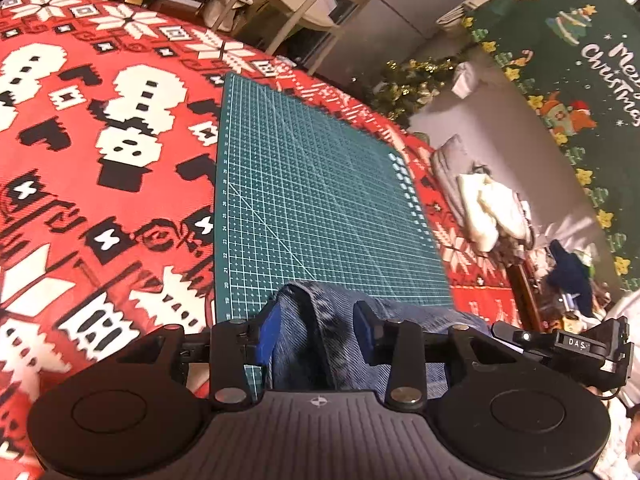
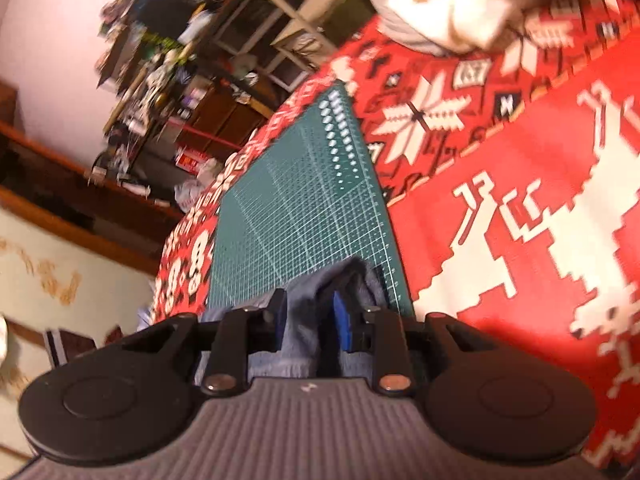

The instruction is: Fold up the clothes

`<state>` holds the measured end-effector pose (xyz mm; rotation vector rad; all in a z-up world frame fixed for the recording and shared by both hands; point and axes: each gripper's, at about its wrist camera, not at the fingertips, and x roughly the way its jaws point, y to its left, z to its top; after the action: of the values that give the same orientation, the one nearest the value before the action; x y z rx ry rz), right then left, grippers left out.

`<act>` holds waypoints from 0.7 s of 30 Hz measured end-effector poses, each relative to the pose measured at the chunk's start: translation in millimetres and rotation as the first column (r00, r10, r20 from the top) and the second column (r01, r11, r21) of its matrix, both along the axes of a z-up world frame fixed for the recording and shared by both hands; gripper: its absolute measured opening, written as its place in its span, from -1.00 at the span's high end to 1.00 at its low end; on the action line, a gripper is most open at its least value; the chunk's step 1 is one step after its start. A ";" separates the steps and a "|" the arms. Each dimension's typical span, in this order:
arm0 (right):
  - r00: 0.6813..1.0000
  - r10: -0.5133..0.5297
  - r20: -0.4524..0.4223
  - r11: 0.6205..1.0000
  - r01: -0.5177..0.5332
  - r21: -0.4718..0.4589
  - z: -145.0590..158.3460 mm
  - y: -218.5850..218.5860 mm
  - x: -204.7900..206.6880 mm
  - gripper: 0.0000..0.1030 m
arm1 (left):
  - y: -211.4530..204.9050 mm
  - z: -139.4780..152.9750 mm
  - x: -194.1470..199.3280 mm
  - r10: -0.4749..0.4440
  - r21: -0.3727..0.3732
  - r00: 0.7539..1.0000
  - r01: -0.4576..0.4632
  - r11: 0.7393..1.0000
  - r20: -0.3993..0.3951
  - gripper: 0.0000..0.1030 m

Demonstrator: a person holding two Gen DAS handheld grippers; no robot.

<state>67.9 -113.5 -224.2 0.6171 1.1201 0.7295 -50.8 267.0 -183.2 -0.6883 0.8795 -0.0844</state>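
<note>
**A:** What do the left fingers have?

**B:** The left gripper [image 1: 317,330] pinches a bunched fold of blue denim garment [image 1: 304,320] between its two blue pads [image 1: 269,330]. The cloth rises in a ridge between the pads and spills back toward the gripper body.

**A:** And the right?

**B:** The right gripper [image 2: 310,320] is likewise closed on a fold of the same blue cloth [image 2: 298,312], here paler and blurred. One blue pad [image 2: 342,322] shows on the right of the fold; the other finger looks dark.

**A:** What lies just past the fingers?

**B:** In both views, a green cutting mat [image 1: 312,184] with a white grid stretches straight ahead of the fingertips. The denim's edge rests on the mat's near end.

**A:** And beyond the mat?

**B:** A red Christmas tablecloth [image 1: 100,140] with white snowmen and snowflakes spreads under and around the mat. Ahead and to the right of the left fingers, past the mat's right edge, sits a pile of white and grey clothes [image 1: 492,208]. From the right gripper, that pile [image 2: 452,12] is far ahead and to the right, blurred. Further right of the left fingers hangs a green "Merry Christmas" banner [image 1: 572,72].
</note>
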 end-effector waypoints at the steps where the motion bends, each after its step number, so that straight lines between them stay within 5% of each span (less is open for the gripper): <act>1: 1.000 -0.019 -0.021 1.000 0.019 0.010 -5.5 -0.1 3.3 0.43 | -0.9 -3.0 3.0 0.002 0.001 1.000 -0.002 1.000 -0.006 0.27; 2: 0.999 -0.039 -0.035 0.999 0.039 0.018 -9.9 0.3 5.9 0.45 | -1.8 -5.4 5.5 0.003 0.007 1.000 -0.003 1.000 -0.008 0.34; 4: 0.996 -0.074 -0.043 0.997 0.074 0.012 -18.7 2.1 9.5 0.94 | -3.6 -7.1 7.4 -0.003 0.044 1.000 0.003 0.999 0.004 0.53; 8: 0.999 -0.050 0.022 0.994 0.052 -0.100 -28.9 8.7 7.0 1.00 | -5.3 -8.6 5.6 -0.007 0.060 1.000 0.006 0.998 0.015 0.55; 16: 0.959 0.053 0.280 0.987 -0.007 -0.163 27.1 16.2 -21.8 0.86 | -8.1 17.5 -6.7 0.028 0.096 0.998 -0.034 0.995 0.062 0.53; 21: 0.934 0.171 0.315 0.970 -0.104 -0.219 34.2 49.5 -37.1 0.86 | -30.7 29.1 -9.4 -0.040 0.104 0.992 0.028 0.994 0.120 0.65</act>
<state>30.8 -64.1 -190.1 0.2334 0.9129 0.7969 -60.3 236.3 -154.1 -0.5665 0.7733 -0.1102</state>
